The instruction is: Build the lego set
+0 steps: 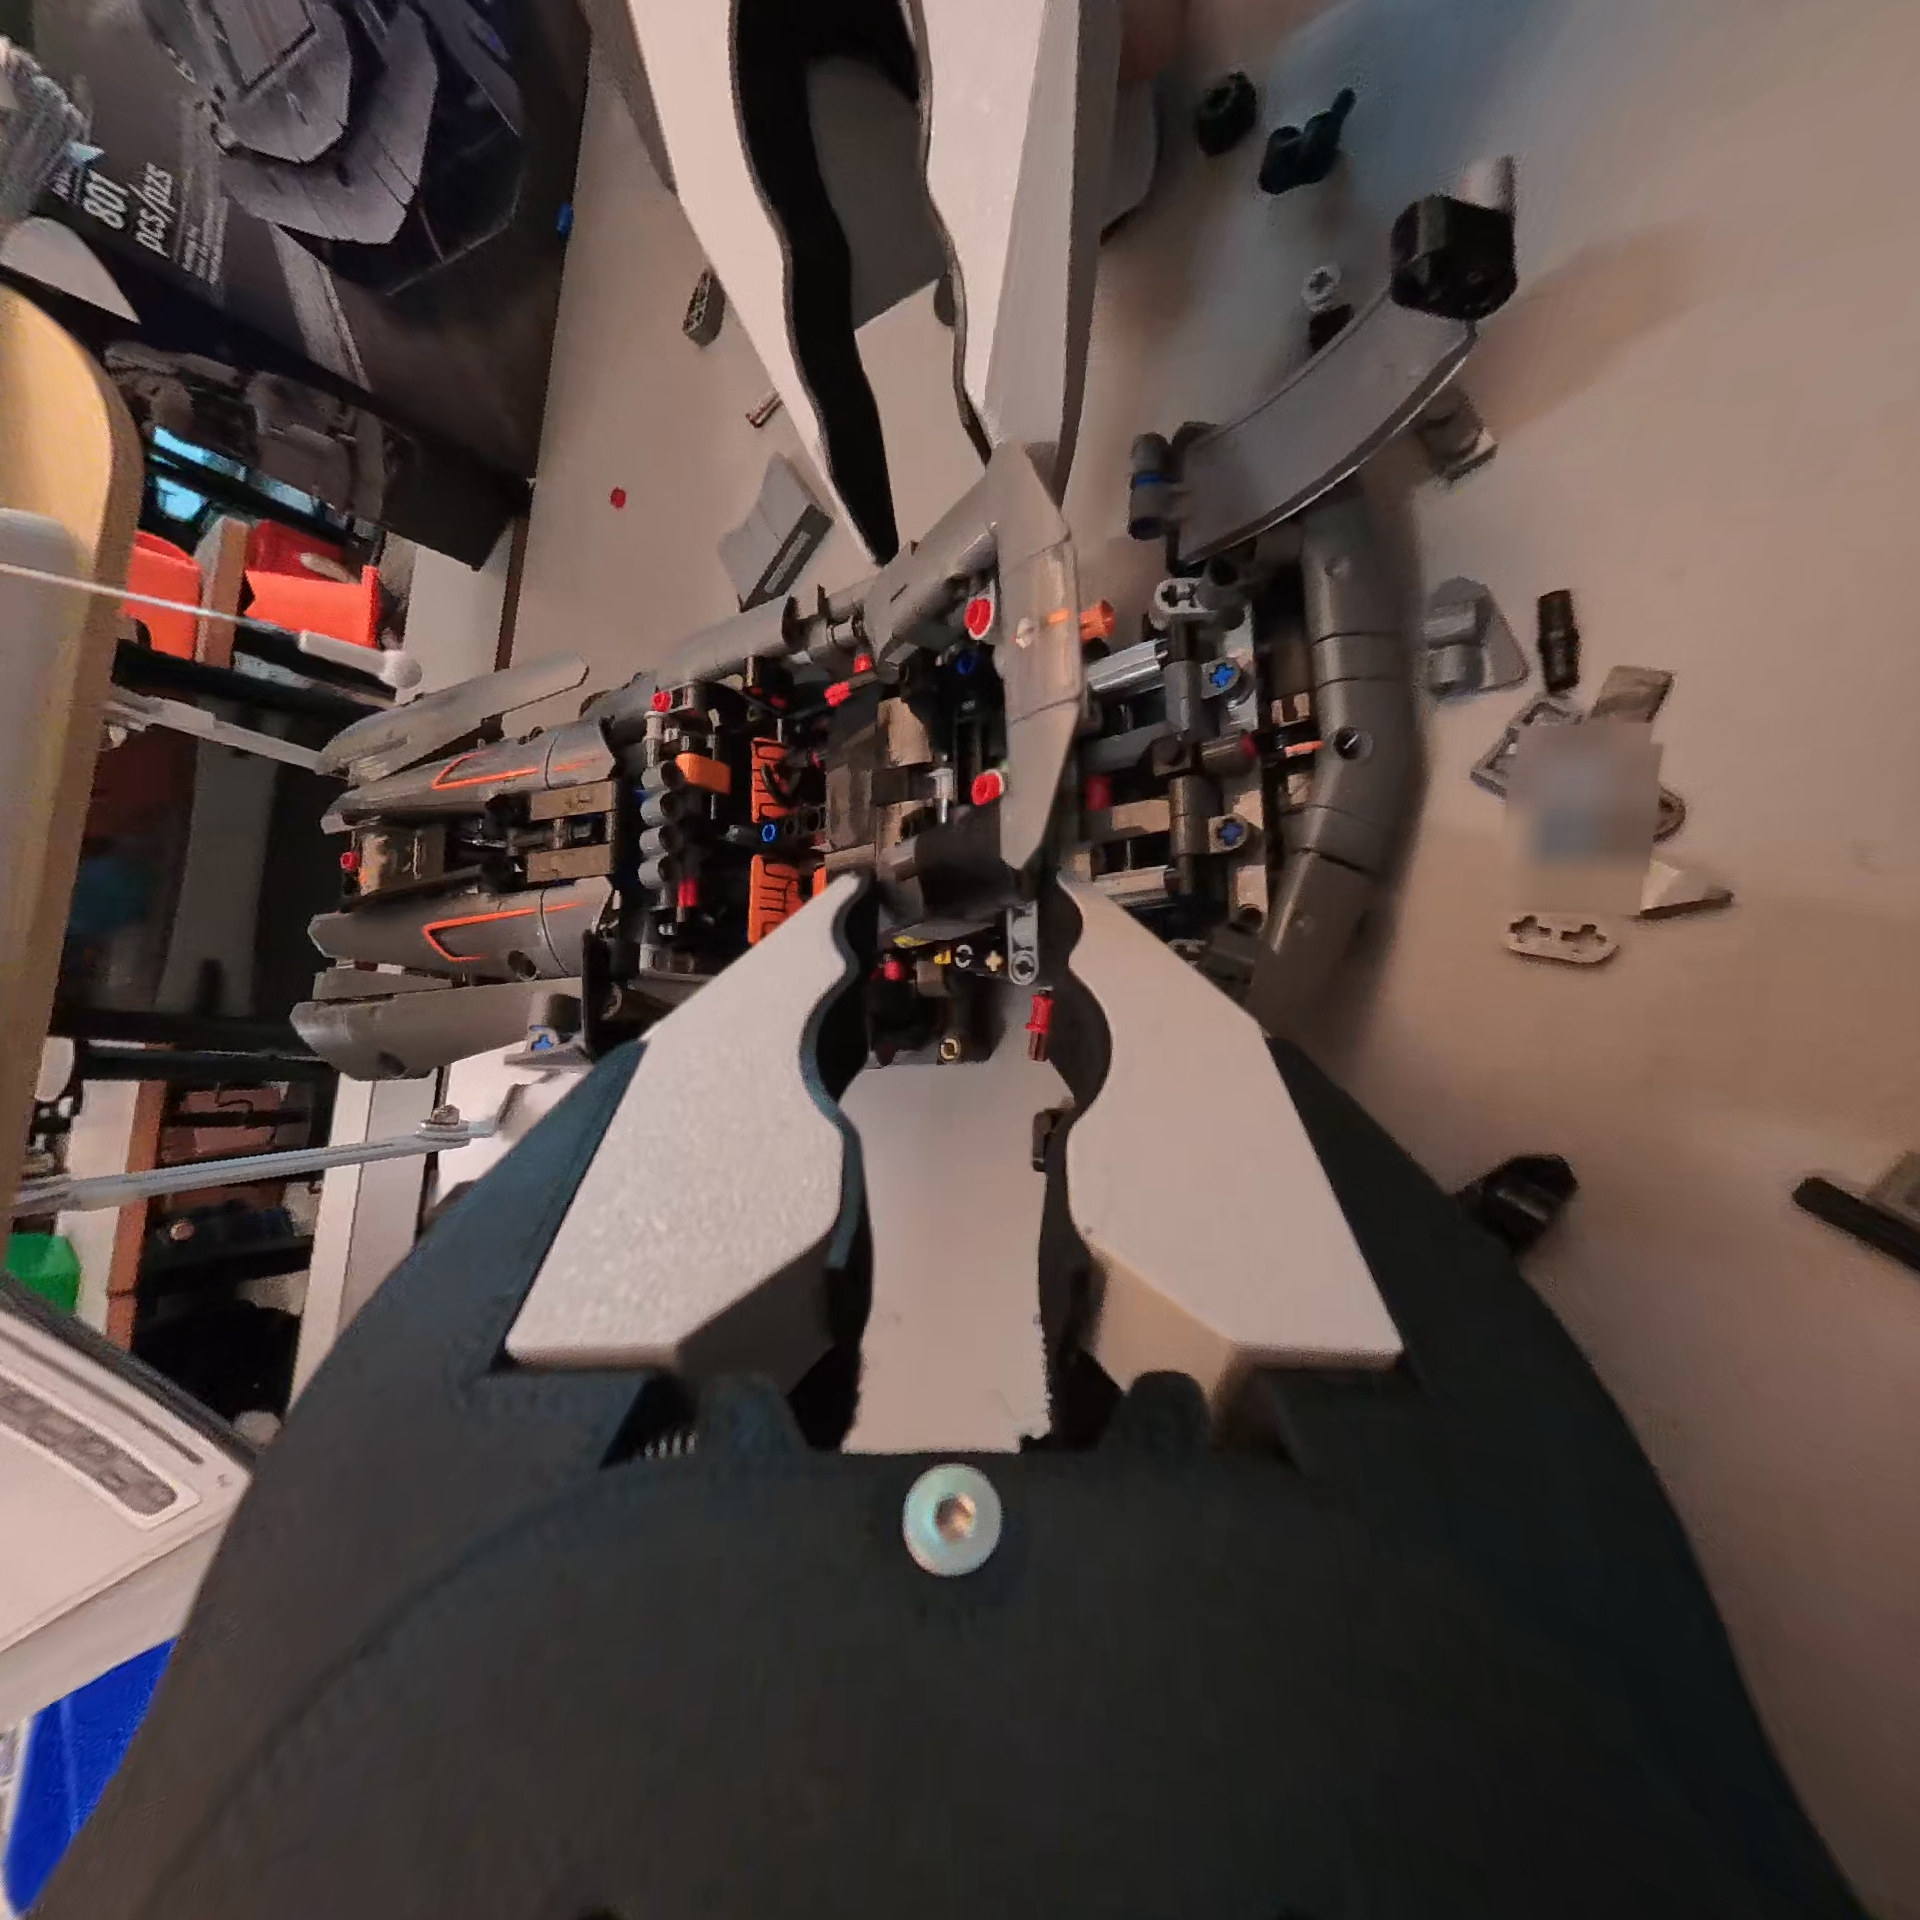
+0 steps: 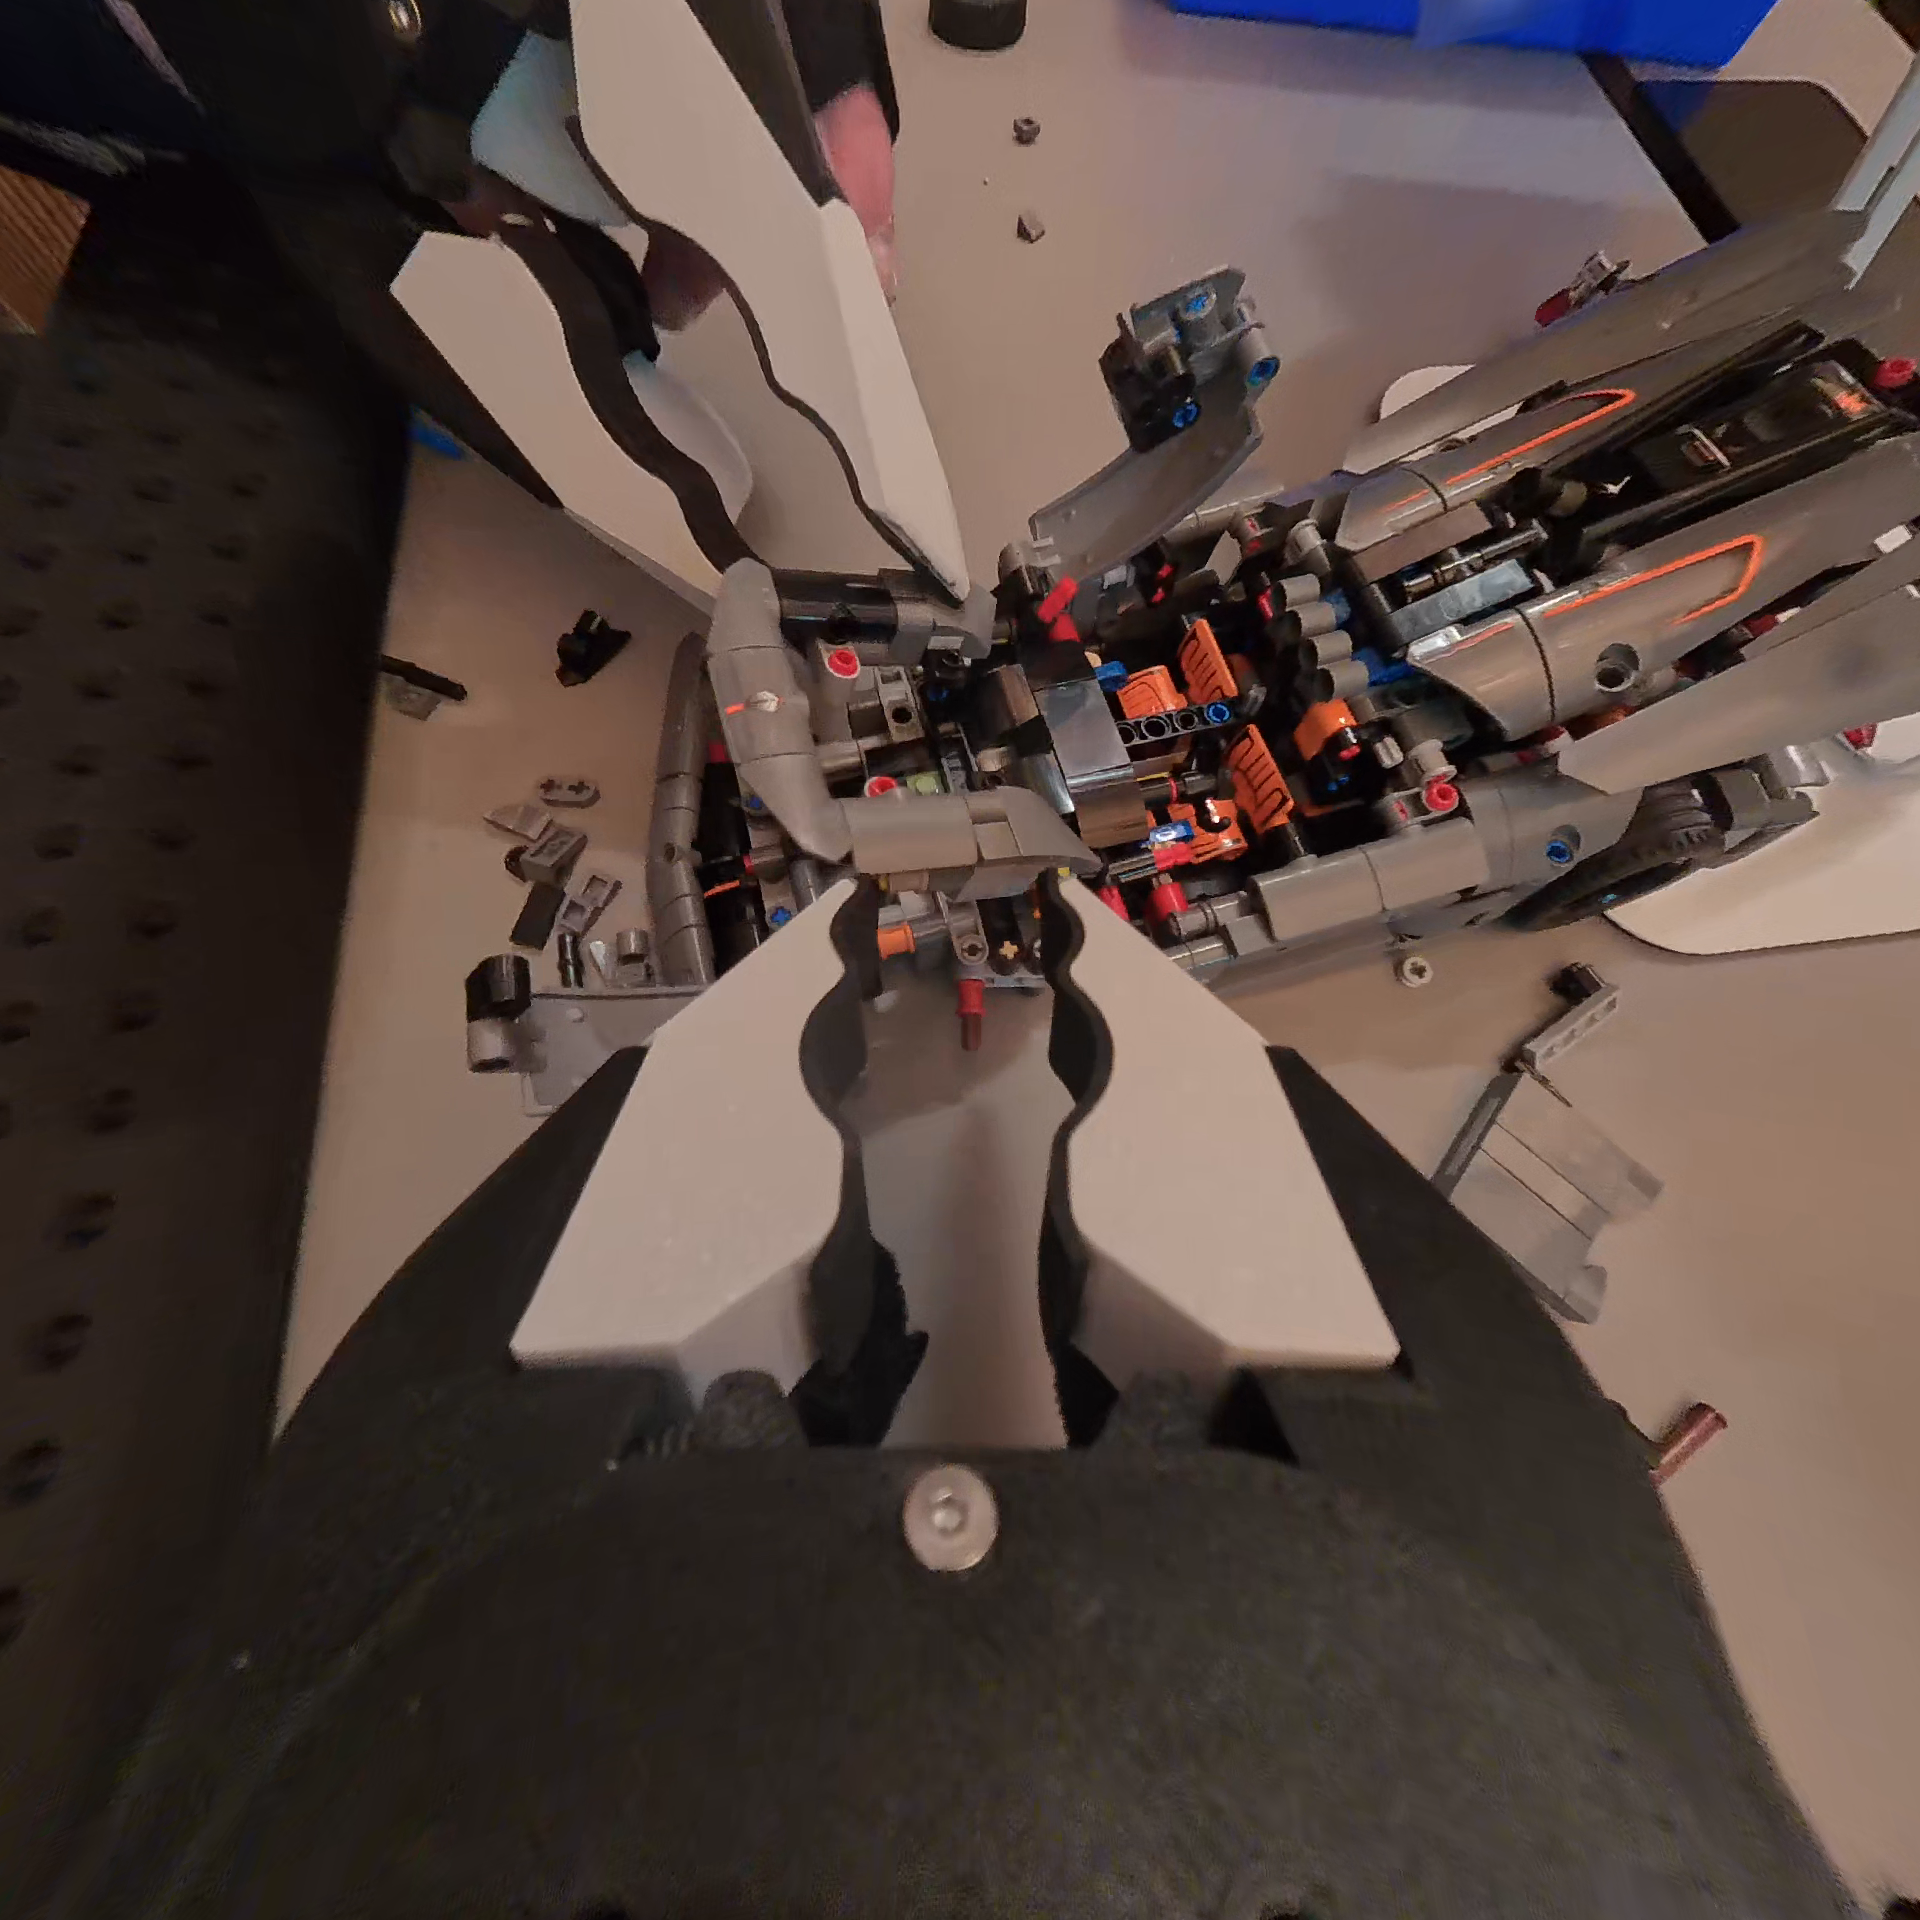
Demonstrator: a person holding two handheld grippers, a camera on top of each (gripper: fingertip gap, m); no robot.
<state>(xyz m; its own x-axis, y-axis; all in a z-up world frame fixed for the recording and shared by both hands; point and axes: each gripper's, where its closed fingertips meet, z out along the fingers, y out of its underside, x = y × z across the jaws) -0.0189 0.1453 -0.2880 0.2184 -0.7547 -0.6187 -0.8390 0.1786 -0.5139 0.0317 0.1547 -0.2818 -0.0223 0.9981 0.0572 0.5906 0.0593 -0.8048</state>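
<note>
A half-built dark grey lego car (image 1: 727, 810) with orange trim and exposed red, blue and black pins lies on the pale table (image 1: 1683, 468); it also shows in the right wrist view (image 2: 1299, 727). My left gripper (image 1: 961, 899) is closed partway on the car's near side, its fingertips against a black and grey section with a red pin. My right gripper (image 2: 954, 888) grips the opposite side under a grey fender panel (image 2: 935, 842). Each gripper shows across the car in the other's view, the right (image 1: 987, 468) and the left (image 2: 961, 608).
A curved grey panel sub-assembly (image 1: 1340, 416) leans at the car's front end. Small loose parts (image 1: 1558, 935) lie beside it, also in the right view (image 2: 561, 862). A clear windscreen piece (image 2: 1538, 1195), a grey beam (image 2: 1569, 1023) and a brown pin (image 2: 1683, 1439) lie right. The set's box (image 1: 260, 156) stands off the table. My right fingertips sit around 6 centimeters from my left ones.
</note>
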